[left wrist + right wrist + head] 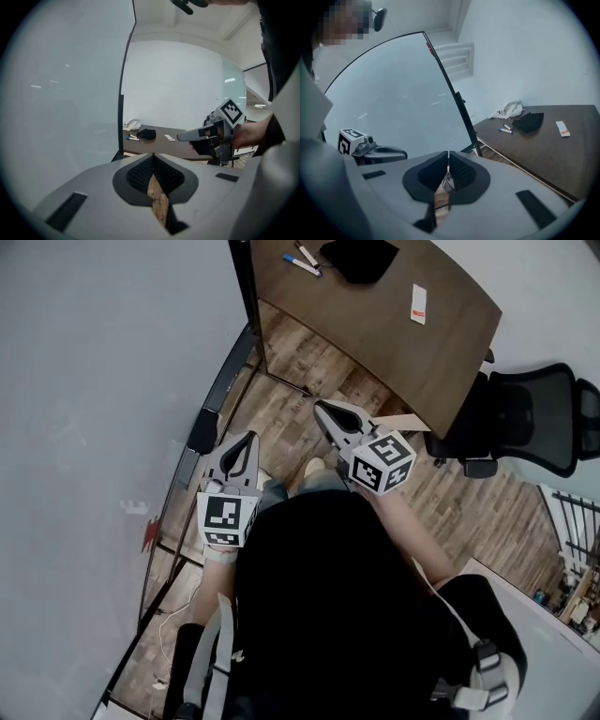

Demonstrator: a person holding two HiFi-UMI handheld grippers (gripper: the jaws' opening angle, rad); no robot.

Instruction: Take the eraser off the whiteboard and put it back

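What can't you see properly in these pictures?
- Black thing on the table: the head view's top edge cuts it; too small elsewhere to name.
- White card: print too small, every view.
- Dark lump on the whiteboard ledge: head view, too small to tell what it is.

The right gripper (447, 153) has its jaws pressed together, nothing between them. Beyond stands the whiteboard (403, 93), with the left gripper (401, 153) low in front of it. On the table (543, 159) (dark brown wood) lie two markers (505, 129), a black cloth (528, 122) and a crumpled white rag (508, 110).
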